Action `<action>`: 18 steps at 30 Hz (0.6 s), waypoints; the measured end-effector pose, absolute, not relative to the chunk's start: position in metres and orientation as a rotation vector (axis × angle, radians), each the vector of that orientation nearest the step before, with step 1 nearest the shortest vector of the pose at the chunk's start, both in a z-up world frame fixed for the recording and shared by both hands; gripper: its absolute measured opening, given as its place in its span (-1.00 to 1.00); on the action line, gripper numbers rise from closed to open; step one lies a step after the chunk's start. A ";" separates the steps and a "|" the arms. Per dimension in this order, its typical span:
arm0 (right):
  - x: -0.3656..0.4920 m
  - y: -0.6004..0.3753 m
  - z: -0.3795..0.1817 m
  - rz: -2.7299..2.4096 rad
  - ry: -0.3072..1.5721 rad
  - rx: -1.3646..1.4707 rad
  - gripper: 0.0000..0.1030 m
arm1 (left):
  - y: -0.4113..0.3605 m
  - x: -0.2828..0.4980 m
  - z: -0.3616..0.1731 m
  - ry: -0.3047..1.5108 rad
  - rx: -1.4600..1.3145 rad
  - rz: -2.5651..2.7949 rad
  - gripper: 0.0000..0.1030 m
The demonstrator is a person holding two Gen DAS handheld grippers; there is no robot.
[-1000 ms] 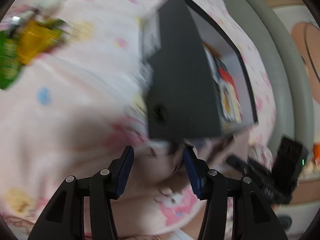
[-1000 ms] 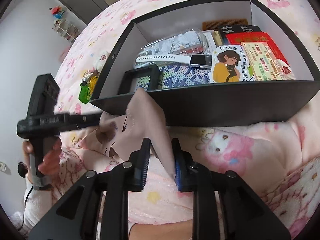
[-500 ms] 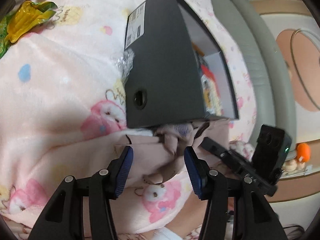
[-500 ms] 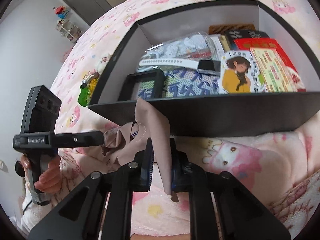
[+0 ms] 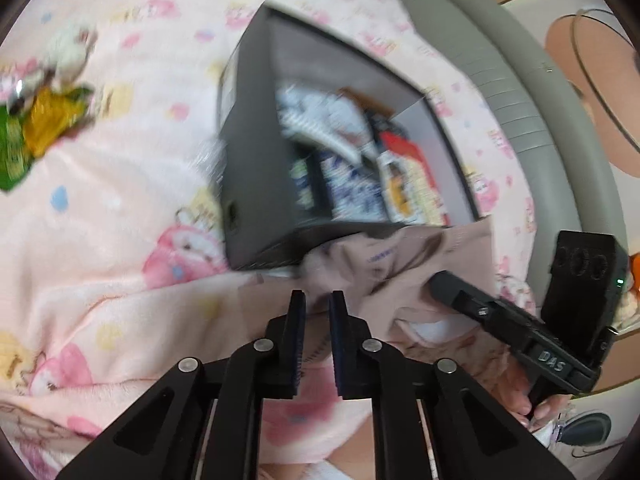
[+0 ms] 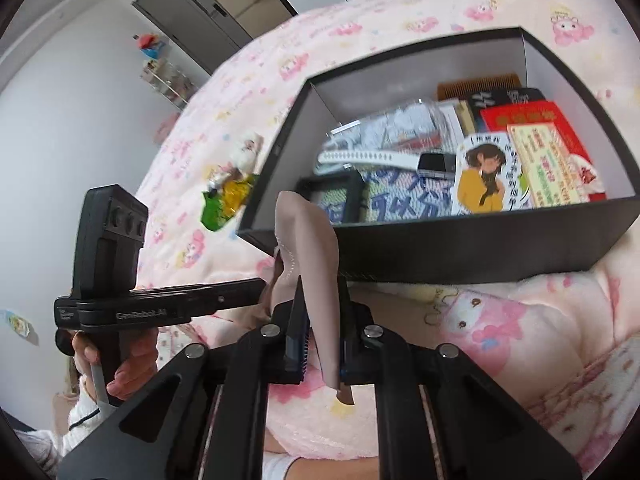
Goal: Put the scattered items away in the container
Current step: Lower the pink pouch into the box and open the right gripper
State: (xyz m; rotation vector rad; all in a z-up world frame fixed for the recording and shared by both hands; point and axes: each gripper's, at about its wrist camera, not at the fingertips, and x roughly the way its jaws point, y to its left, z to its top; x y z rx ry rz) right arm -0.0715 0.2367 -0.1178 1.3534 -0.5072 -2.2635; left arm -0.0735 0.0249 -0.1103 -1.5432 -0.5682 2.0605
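Both grippers' fingers are closing, the right gripper [image 6: 320,320] and left gripper [image 5: 317,312] pinching the beige cloth [image 6: 316,248], to carry it into the box [image 6: 480,248] at centre frame.

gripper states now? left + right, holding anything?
Left claw: closing on an edge of the beige cloth.
Right claw: closing, same cloth pinched between its pads.

Each camera sits on a gripper and looks forward and down along its two fingers at the bed. The left one sees the black box [image 5: 256,184] from its end, close up and blurry. The right one sees the box's long side, close. Both show the box, the beige cloth [image 6: 316,248] and the pink blanket [image 5: 100,240].
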 end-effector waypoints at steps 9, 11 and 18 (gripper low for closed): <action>-0.098 0.247 -0.071 -2.315 -0.552 1.166 -0.82 | 0.052 -0.098 -0.062 -0.550 -1.405 2.120 -0.75; -0.106 0.250 -0.065 -2.328 -0.544 1.143 -0.82 | 0.050 -0.102 -0.072 -0.570 -1.439 2.108 -0.47; -0.120 0.261 -0.063 -2.331 -0.527 1.130 -0.82 | 0.044 -0.102 -0.121 -0.781 -1.566 2.019 -0.20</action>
